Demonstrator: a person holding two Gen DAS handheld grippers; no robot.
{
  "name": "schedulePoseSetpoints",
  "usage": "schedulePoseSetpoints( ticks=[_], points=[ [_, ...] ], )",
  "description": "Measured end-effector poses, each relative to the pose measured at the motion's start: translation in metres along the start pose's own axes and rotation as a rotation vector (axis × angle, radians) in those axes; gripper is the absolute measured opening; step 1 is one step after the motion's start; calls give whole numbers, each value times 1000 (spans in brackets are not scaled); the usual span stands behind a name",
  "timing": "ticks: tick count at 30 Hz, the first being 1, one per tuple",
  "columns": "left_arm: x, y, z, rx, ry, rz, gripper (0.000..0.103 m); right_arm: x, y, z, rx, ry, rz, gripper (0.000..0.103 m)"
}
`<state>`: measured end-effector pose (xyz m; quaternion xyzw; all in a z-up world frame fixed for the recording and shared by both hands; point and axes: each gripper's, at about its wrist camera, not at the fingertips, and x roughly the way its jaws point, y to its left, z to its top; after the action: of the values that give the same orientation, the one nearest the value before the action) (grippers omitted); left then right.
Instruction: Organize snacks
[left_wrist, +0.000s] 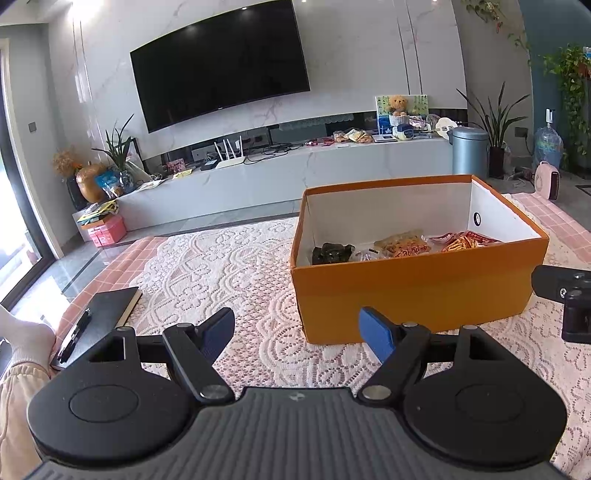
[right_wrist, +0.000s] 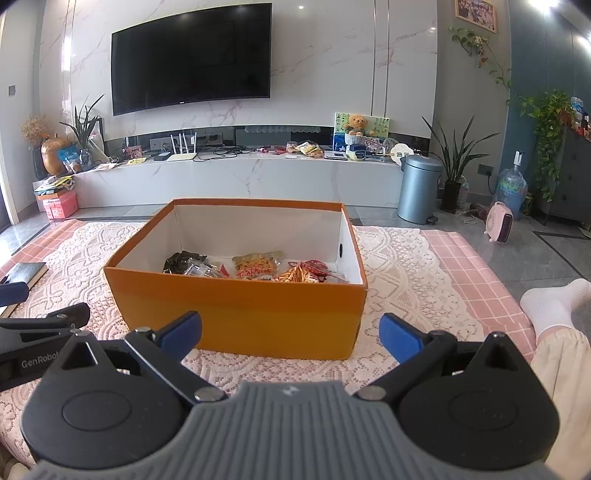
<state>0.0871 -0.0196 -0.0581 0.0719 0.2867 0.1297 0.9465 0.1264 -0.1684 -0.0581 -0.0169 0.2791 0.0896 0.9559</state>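
Note:
An open orange box (left_wrist: 413, 291) (right_wrist: 236, 314) stands on a lace-covered table. Inside lie several snack packets: a dark one (left_wrist: 330, 253) (right_wrist: 181, 261), a clear one (right_wrist: 199, 269), an orange-and-yellow one (left_wrist: 402, 243) (right_wrist: 255, 266) and red ones (left_wrist: 465, 240) (right_wrist: 308, 271). My left gripper (left_wrist: 299, 332) is open and empty, low over the lace just left of the box's near corner. My right gripper (right_wrist: 291, 332) is open and empty too, right in front of the box's near wall. Each gripper shows at the edge of the other's view.
A black notebook with a pen (left_wrist: 98, 321) (right_wrist: 26, 273) lies at the table's left edge. A person's socked feet (left_wrist: 22, 339) (right_wrist: 554, 302) rest at both sides. Beyond the table are a TV console (right_wrist: 236, 177), a bin (right_wrist: 419, 192) and plants.

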Motion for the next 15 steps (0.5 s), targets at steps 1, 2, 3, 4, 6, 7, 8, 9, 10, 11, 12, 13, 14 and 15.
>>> schedulePoseSetpoints(
  ticks=[1, 2, 3, 4, 6, 7, 8, 9, 10, 11, 12, 13, 14, 15],
  points=[
    [0, 0, 0, -1, 1, 0, 90, 0, 0, 0, 0, 1, -1, 99],
    [0, 0, 0, -1, 1, 1, 90, 0, 0, 0, 0, 2, -2, 99],
    [1, 0, 0, 1, 1, 3, 90, 0, 0, 0, 1, 3, -3, 99],
    [1, 0, -2, 2, 2, 4, 90, 1, -1, 0, 3, 4, -3, 99],
    [2, 0, -2, 2, 6, 6, 90, 1, -1, -1, 3, 6, -5, 99],
    [3, 1, -2, 1, 7, 6, 90, 1, -1, -1, 3, 5, -5, 99],
    [3, 1, -2, 1, 7, 6, 90, 1, -1, -1, 2, 5, -5, 99],
    [3, 1, -3, 2, 7, 7, 90, 1, -1, -1, 2, 6, -5, 99],
    [3, 1, -3, 2, 7, 7, 90, 1, -1, -1, 0, 6, -5, 99],
    [3, 1, -3, 2, 7, 7, 90, 1, -1, 0, 0, 6, -5, 99],
    [3, 1, -3, 2, 7, 6, 90, 1, -1, -1, -1, 5, -5, 99],
    [3, 0, -3, 1, 7, 6, 90, 1, 0, -1, -2, 5, -5, 99],
    [3, 0, -3, 2, 7, 6, 90, 1, 0, -1, -3, 5, -5, 99],
    [3, 0, -3, 2, 8, 6, 90, 1, 0, -1, -5, 4, -5, 99]
  ],
)
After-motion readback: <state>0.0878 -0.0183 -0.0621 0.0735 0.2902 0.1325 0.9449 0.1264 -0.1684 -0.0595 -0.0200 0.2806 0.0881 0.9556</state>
